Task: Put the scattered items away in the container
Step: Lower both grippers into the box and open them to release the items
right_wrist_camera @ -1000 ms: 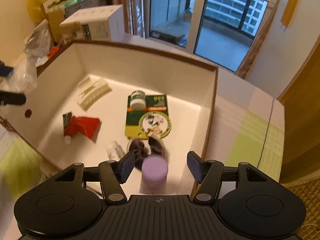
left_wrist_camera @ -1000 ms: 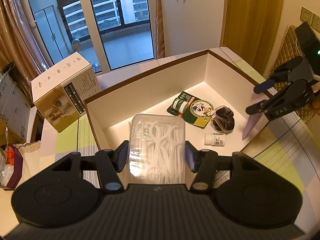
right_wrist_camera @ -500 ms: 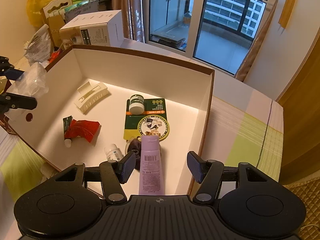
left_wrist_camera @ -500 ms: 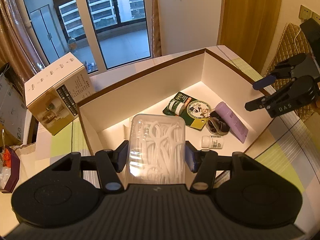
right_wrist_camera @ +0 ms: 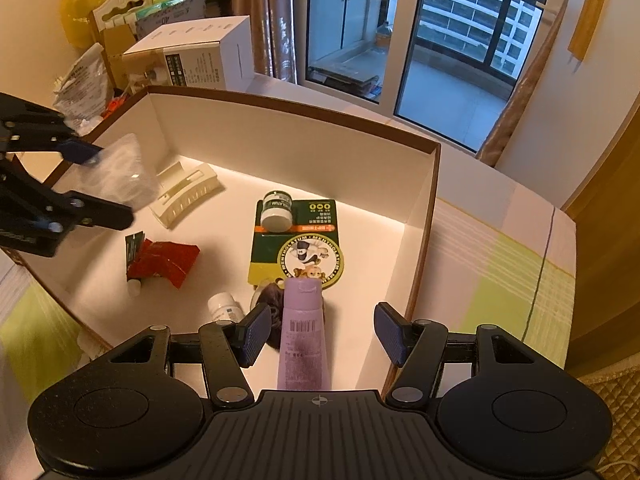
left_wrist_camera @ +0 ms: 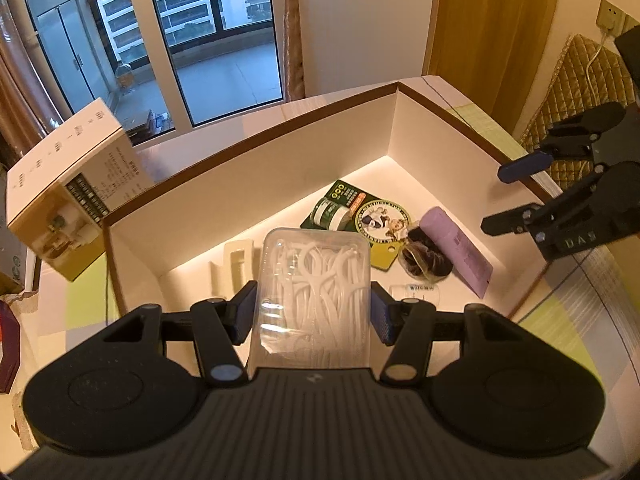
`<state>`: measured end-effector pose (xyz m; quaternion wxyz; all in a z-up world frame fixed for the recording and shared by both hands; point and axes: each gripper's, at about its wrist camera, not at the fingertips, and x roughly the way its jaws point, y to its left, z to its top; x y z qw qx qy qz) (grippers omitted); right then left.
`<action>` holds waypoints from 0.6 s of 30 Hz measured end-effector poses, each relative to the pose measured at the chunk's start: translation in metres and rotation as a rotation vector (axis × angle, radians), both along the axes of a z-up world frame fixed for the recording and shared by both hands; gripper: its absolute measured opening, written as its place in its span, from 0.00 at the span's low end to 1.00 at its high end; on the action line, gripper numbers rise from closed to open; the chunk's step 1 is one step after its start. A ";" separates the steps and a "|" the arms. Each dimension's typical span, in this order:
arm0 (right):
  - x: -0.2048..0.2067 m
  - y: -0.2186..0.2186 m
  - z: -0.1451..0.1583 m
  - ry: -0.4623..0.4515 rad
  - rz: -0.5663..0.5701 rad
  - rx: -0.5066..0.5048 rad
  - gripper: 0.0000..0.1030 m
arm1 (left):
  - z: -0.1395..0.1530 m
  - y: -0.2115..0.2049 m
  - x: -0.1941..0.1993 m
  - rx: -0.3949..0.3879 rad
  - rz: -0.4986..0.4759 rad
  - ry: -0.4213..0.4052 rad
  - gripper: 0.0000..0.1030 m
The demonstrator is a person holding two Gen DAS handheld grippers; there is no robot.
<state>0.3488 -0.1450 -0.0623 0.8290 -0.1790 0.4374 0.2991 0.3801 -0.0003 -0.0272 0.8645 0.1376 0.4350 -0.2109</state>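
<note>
My left gripper (left_wrist_camera: 311, 312) is shut on a clear plastic box of white floss picks (left_wrist_camera: 314, 292) and holds it above the near left part of the white container (left_wrist_camera: 248, 184). In the right wrist view the box shows blurred (right_wrist_camera: 116, 172) between the left gripper's fingers. My right gripper (right_wrist_camera: 320, 334) is open and empty above the container's right side. A purple tube (right_wrist_camera: 304, 340) lies on the container floor under it, also seen in the left wrist view (left_wrist_camera: 456, 248).
The container holds a green card with a small jar (right_wrist_camera: 296, 240), a dark scrunchie (left_wrist_camera: 424, 260), a small white bottle (right_wrist_camera: 224, 308), a red tube (right_wrist_camera: 160, 260) and a cream hair clip (right_wrist_camera: 188, 196). A cardboard box (left_wrist_camera: 68, 184) stands beyond the container's left wall.
The purple tube fell from my right gripper and now lies in the container. The right gripper drew back a little. My left gripper moved over the container with the floss box.
</note>
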 end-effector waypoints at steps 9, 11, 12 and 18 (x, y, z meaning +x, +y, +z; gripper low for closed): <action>0.007 0.005 -0.003 0.000 0.018 0.002 0.62 | -0.012 -0.012 0.024 0.015 0.016 -0.020 0.53; 0.006 0.005 -0.002 0.002 0.027 0.004 0.62 | -0.014 -0.010 0.028 0.023 0.031 -0.024 0.57; 0.005 0.006 -0.002 0.002 0.030 0.004 0.62 | -0.014 -0.008 0.029 0.023 0.038 -0.023 0.58; -0.003 0.007 -0.001 -0.006 0.045 0.010 0.82 | -0.010 0.007 0.027 0.028 0.064 -0.029 0.60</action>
